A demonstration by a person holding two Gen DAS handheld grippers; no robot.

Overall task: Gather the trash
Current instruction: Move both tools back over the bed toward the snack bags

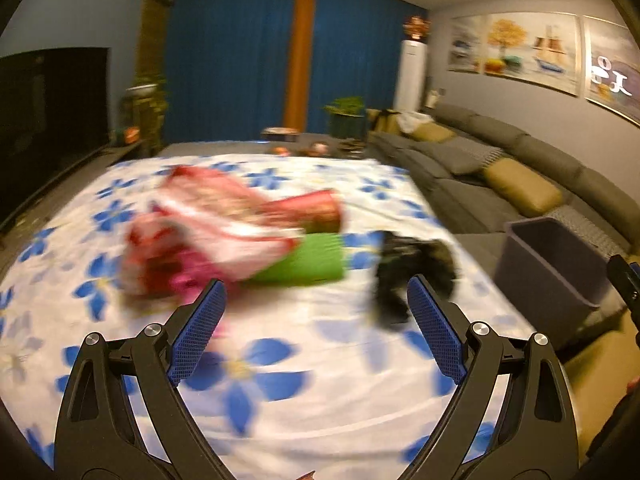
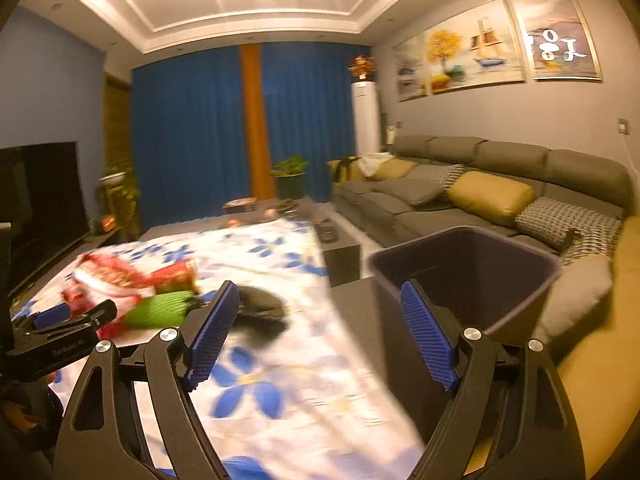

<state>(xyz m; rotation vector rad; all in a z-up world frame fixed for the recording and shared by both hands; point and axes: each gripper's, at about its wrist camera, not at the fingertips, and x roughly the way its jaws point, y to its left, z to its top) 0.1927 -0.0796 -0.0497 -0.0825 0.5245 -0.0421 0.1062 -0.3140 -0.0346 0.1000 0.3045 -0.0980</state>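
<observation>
A blurred heap of trash lies on the flower-print tablecloth (image 1: 280, 360): red and white snack wrappers (image 1: 200, 228), a green packet (image 1: 312, 260), a red tube (image 1: 316, 208) and a crumpled black piece (image 1: 416, 268). My left gripper (image 1: 316, 284) hovers open just short of the heap, nothing between its fingers. A dark grey bin (image 2: 464, 276) stands off the table's right side. My right gripper (image 2: 318, 286) is open and empty, its right finger in front of the bin. In the right wrist view, the wrappers (image 2: 112, 276), green packet (image 2: 164, 308) and black piece (image 2: 260, 304) lie left, beside the left gripper (image 2: 68, 320).
A grey sofa (image 2: 480, 184) with yellow cushions runs along the right wall behind the bin. A dark TV (image 1: 52, 120) fills the left side. Blue curtains, potted plants and a low table with small items stand beyond the table's far edge.
</observation>
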